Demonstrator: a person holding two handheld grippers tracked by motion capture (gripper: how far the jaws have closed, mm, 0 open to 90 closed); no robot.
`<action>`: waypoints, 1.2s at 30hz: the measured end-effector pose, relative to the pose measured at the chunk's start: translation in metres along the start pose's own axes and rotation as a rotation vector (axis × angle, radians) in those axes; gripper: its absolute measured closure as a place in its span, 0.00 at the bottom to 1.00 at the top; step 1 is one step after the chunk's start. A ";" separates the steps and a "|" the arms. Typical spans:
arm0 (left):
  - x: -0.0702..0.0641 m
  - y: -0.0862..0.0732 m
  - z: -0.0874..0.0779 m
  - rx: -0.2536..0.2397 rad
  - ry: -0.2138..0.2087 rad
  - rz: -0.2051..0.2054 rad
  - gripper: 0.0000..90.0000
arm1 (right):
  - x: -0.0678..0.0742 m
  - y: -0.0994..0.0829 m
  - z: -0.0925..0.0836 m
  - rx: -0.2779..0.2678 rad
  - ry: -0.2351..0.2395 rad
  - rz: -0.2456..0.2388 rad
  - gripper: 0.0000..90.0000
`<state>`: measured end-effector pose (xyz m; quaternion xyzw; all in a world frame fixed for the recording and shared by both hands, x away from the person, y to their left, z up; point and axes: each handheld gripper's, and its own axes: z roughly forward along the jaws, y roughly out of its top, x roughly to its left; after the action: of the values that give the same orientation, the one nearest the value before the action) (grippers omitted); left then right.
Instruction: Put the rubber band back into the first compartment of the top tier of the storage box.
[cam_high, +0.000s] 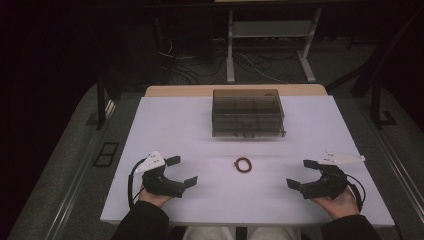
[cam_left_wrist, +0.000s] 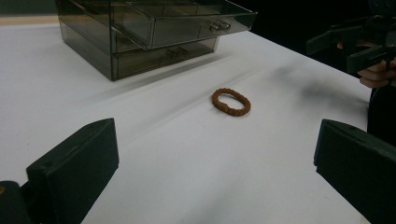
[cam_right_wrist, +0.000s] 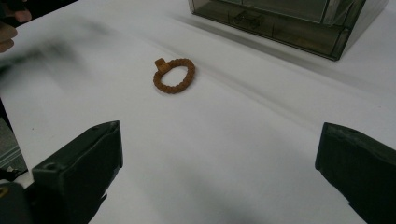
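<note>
Tongs on both sides are gaping wide and holding nothing: left tongs (cam_high: 181, 170) are resting near the front left of the worktop (cam_high: 165, 130), right tongs (cam_high: 299, 173) near the front right. The bracelet (cam_high: 243, 164) is lying flat on the worktop between them, apart from both and in front of the smoky plastic drawer box (cam_high: 248, 113). Risks as I'm judging them: the beaded ring is sitting low on a smooth surface, so jaws closing from above are likely skidding it away or pinching only one bead and dropping it. In the left gripper view one drawer (cam_left_wrist: 187, 21) is looking pulled out; a careless reach is bumping it or shoving the light box backward.
</note>
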<state>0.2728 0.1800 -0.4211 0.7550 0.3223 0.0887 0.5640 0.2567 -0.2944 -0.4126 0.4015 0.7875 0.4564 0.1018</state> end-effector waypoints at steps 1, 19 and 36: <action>0.000 0.000 0.000 -0.003 0.000 -0.002 0.00 | 0.000 0.000 0.000 0.000 0.001 -0.002 0.00; 0.000 0.000 -0.001 0.002 0.006 -0.001 0.00 | 0.003 0.003 -0.003 -0.013 0.026 -0.002 0.00; 0.000 -0.002 -0.002 0.005 0.014 0.001 0.00 | 0.005 0.016 0.000 0.047 0.055 -0.043 0.00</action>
<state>0.2709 0.1816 -0.4217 0.7559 0.3260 0.0937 0.5600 0.2620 -0.2862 -0.3989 0.3743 0.8089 0.4462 0.0804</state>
